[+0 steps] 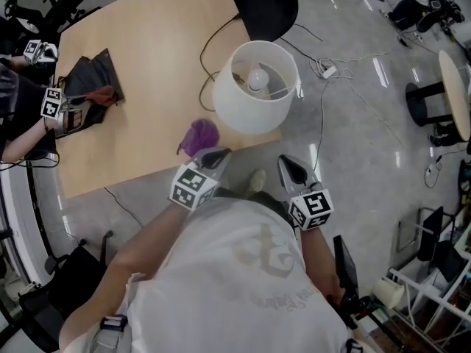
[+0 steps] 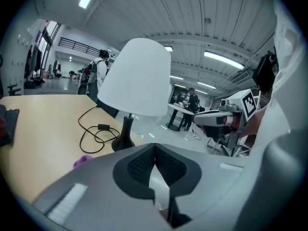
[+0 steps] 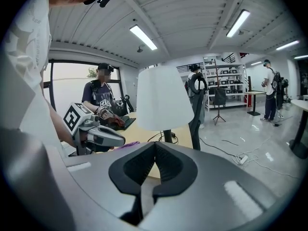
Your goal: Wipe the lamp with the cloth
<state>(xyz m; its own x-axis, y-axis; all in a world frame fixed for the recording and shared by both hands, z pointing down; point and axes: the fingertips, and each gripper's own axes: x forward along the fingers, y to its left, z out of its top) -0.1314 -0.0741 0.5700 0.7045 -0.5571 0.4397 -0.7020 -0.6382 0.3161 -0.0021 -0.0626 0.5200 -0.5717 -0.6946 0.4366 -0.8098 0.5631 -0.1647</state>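
Lamp stands near the edge of the wooden table, ahead of both grippers and apart from them. Purple cloth lies on the table just in front of the left gripper, a little to its left, apart from the lamp's base. Left gripper has its jaws closed together with nothing between them. Right gripper is also closed and empty, over the floor
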